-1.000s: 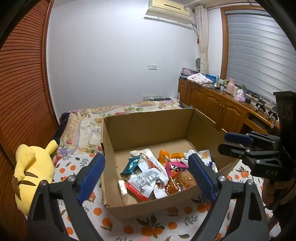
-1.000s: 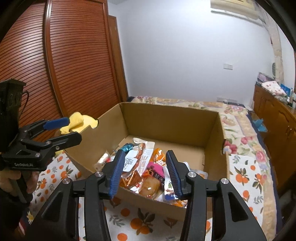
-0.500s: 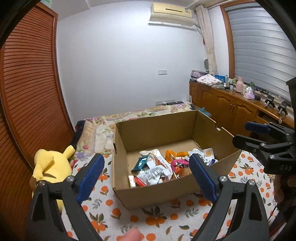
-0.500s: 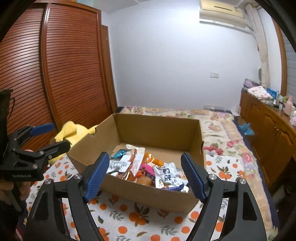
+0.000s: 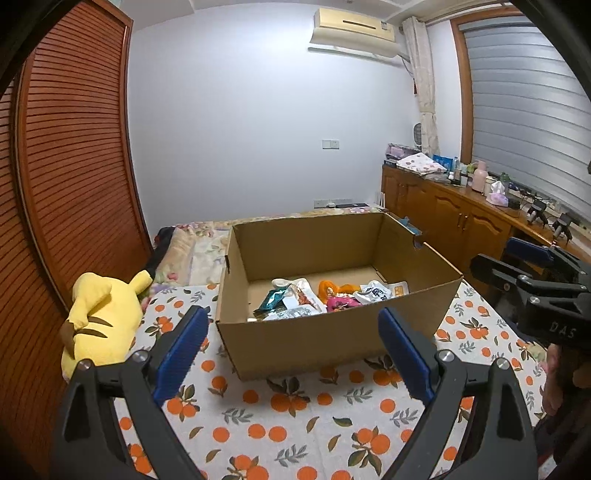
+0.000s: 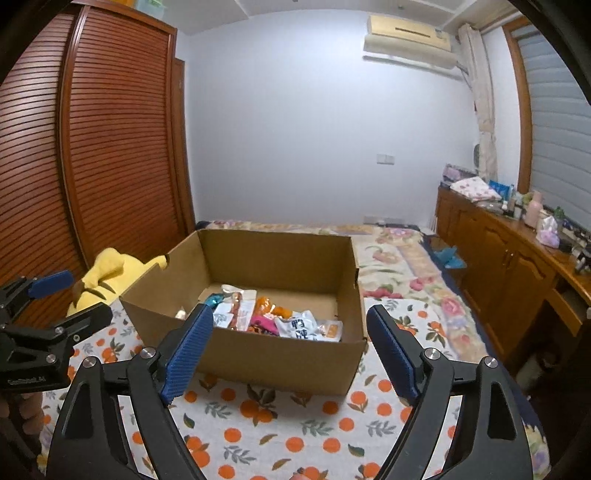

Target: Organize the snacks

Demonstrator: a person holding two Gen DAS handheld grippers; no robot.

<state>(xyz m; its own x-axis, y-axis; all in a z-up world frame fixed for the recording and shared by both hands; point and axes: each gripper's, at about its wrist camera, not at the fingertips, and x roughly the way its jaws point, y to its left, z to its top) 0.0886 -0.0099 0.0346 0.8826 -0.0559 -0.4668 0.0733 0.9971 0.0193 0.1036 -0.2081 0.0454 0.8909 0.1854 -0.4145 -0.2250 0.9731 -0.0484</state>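
Left wrist view first: nearest to me, my left gripper (image 5: 291, 347) has its blue-padded jaws spread wide with nothing between them, hanging over the orange-print cloth (image 5: 295, 424) short of the cardboard box (image 5: 314, 343). From my right wrist view the right gripper (image 6: 290, 349) is likewise wide open and empty, poised above the same cloth just before the box's near wall. Each gripper shows in the other's camera, at the side of the box: the right one at the right edge of the left view, the left one at the left edge of the right view. Beyond the near wall, the snack packets (image 5: 325, 297) lie in a loose heap on the box floor, toward the front; among them I see a teal wrapper (image 5: 271, 299), an orange packet (image 5: 327, 288), a pink one (image 6: 262, 325) and a white packet with dark characters (image 6: 299, 326). The back half of the box floor is bare cardboard. Left of the box, on the cloth by the slatted wooden wardrobe (image 6: 85, 147), a yellow plush toy (image 5: 99, 325) lies on its side. Behind the box stretches a floral bedspread (image 6: 402, 266), to the right a wooden cabinet (image 6: 498, 258) topped with bottles and clutter, and high on the far wall an air conditioner (image 5: 354, 31).
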